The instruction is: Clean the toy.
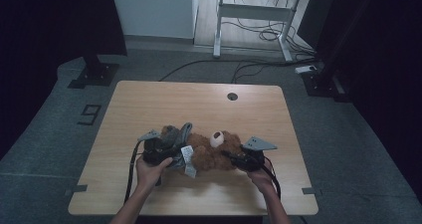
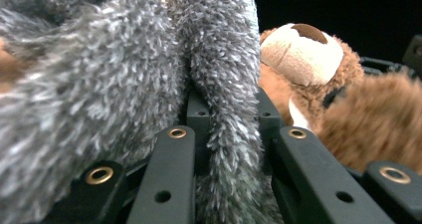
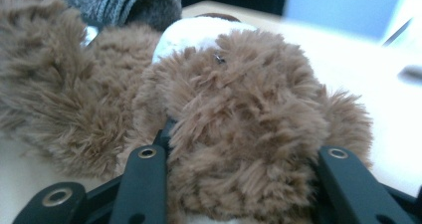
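Grey plush fabric [image 2: 219, 84] is sitting pinched between the black jaws of the left gripper [image 1: 164, 154], which are clamping on a fold of it. Brown teddy bear [image 1: 214, 152] is lying on the wooden table [image 1: 199, 104] near its front edge, between both hands, with the grey garment seemingly wrapped around its lower half, though the dim overhead view is blurring that. Right gripper [image 1: 234, 158] is squeezing a furry brown part of the bear [image 3: 239, 134], its jaws closed on it.

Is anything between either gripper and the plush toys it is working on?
Nothing visible. The left gripper is shut on the grey plush, and the right gripper is shut on the brown teddy bear; both toys lie together on the table.
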Demonstrator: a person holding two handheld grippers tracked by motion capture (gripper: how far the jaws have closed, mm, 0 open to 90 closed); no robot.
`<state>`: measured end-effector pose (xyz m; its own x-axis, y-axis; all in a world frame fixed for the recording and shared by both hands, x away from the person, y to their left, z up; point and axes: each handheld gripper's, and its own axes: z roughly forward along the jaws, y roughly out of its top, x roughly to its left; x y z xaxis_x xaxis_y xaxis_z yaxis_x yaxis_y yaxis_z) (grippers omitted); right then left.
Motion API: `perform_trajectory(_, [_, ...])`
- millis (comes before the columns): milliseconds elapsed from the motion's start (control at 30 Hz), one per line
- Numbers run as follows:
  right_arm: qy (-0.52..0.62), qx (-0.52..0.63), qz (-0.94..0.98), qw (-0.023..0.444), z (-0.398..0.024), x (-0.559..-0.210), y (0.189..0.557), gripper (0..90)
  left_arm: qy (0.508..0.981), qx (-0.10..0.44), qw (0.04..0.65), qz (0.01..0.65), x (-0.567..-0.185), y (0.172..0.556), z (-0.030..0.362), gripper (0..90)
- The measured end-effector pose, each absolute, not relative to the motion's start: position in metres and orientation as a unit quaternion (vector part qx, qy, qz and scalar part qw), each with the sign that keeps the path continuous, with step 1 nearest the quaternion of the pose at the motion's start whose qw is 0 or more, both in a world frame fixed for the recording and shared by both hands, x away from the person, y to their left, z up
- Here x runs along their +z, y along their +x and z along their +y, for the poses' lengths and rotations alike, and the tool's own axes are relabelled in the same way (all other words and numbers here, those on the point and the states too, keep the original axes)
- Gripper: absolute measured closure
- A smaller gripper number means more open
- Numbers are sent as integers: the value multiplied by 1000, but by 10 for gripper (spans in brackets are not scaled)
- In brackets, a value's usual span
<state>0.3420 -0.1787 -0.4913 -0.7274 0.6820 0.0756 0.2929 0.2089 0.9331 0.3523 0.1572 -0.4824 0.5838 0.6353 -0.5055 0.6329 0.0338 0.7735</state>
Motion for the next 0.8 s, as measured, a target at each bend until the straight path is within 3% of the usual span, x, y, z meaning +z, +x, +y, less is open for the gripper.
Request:
perform_trajectory(167, [310,536,749,237,-174,-490,356,552,699,12,555,450,-478,368,147,761])
perform_trajectory(567, [328,524,756,215,-200,-524,360,481,729,38,528,434,-481,351,134,754])
perform_trajectory(800, [329,524,754,221,-200,-525,357,481,756,94,519,388,-434,346,110,751])
